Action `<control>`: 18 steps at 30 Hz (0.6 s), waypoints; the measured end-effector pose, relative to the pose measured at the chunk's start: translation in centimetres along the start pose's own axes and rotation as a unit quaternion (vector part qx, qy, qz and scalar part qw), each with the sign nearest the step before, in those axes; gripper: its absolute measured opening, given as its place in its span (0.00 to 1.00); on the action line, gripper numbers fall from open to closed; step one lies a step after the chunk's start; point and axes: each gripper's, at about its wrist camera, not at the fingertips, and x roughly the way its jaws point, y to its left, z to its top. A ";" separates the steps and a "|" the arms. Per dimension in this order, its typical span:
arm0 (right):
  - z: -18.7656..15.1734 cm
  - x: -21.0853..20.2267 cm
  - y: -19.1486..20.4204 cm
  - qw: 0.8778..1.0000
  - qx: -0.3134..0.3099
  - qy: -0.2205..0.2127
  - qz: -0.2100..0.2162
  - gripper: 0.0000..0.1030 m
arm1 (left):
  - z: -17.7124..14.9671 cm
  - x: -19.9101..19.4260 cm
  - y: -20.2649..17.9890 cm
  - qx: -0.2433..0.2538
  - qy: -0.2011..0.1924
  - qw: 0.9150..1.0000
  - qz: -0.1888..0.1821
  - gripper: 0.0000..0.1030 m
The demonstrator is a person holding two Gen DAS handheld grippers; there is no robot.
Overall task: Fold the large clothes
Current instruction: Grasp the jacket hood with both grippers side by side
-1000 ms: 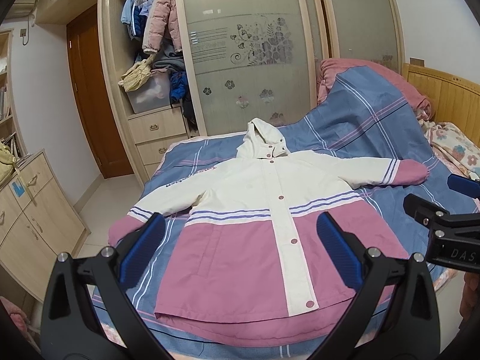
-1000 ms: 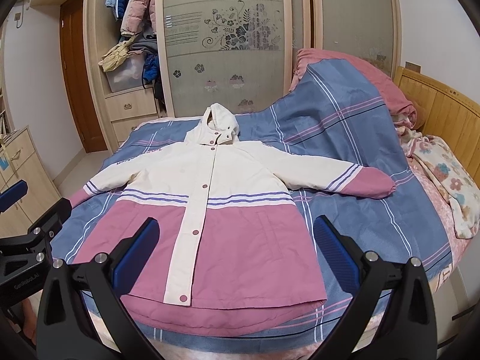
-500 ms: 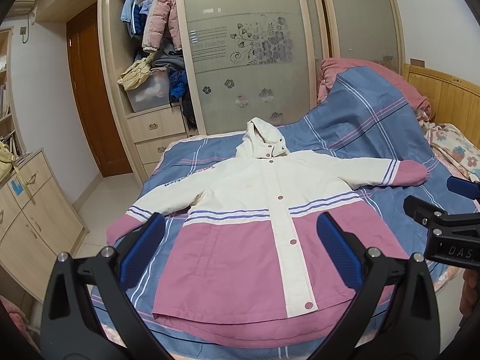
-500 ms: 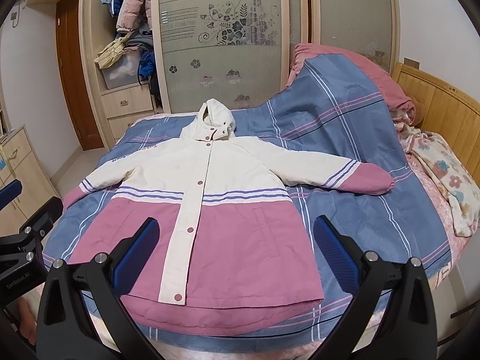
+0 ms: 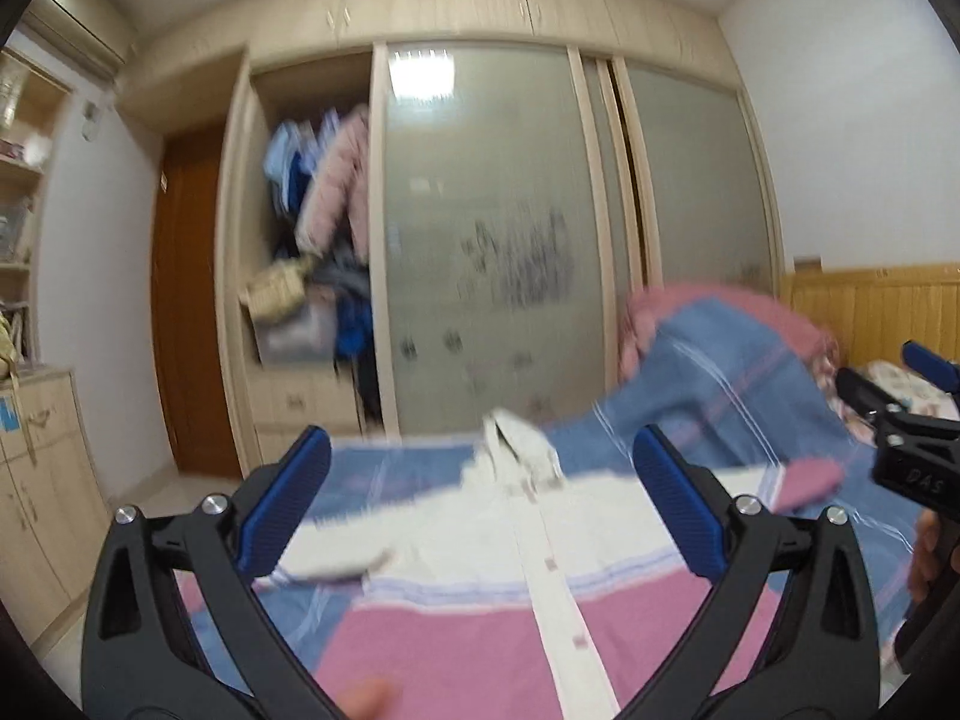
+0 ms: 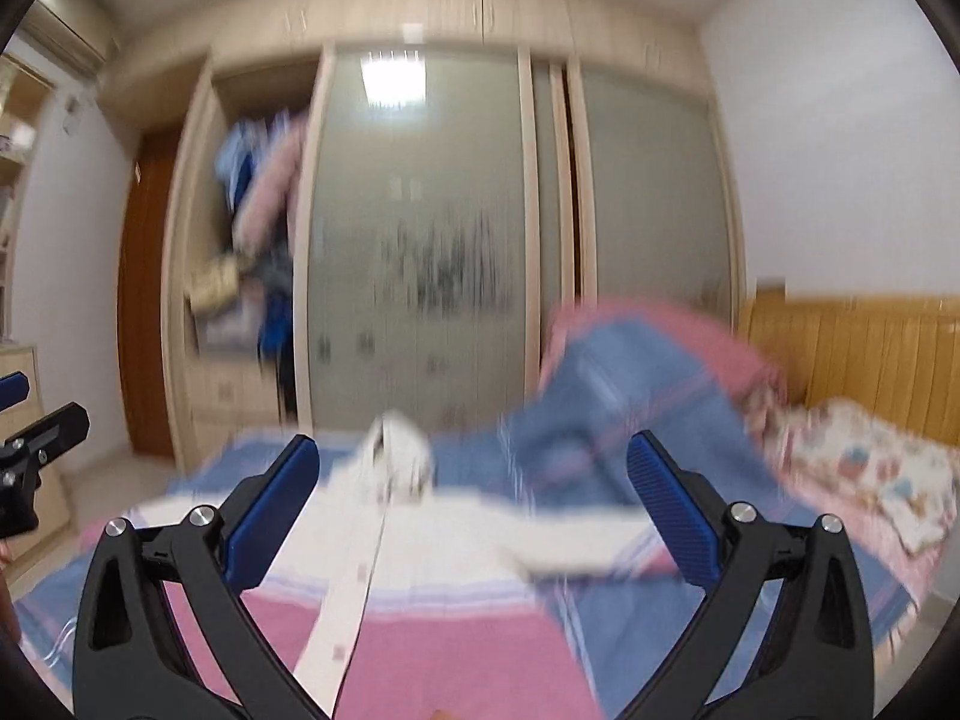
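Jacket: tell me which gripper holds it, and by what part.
Neither. The left gripper and right gripper are both open and empty above the jacket, which lies flat on the bed.

A pale wooden wardrobe [image 5: 480,192] fills the far wall, its frosted sliding doors [image 6: 420,240] catching a ceiling light's reflection and its left bay open on hanging clothes [image 5: 327,192]. A brown door [image 5: 189,300] stands to its left beside white walls [image 6: 840,150]. A wooden headboard [image 6: 870,348] backs the bed's blue striped cover [image 5: 720,372].
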 end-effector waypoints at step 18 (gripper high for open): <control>-10.2 38.2 0.9 0.970 0.018 0.225 0.091 0.99 | -12.9 42.2 9.2 -0.158 0.333 0.927 -0.064 0.98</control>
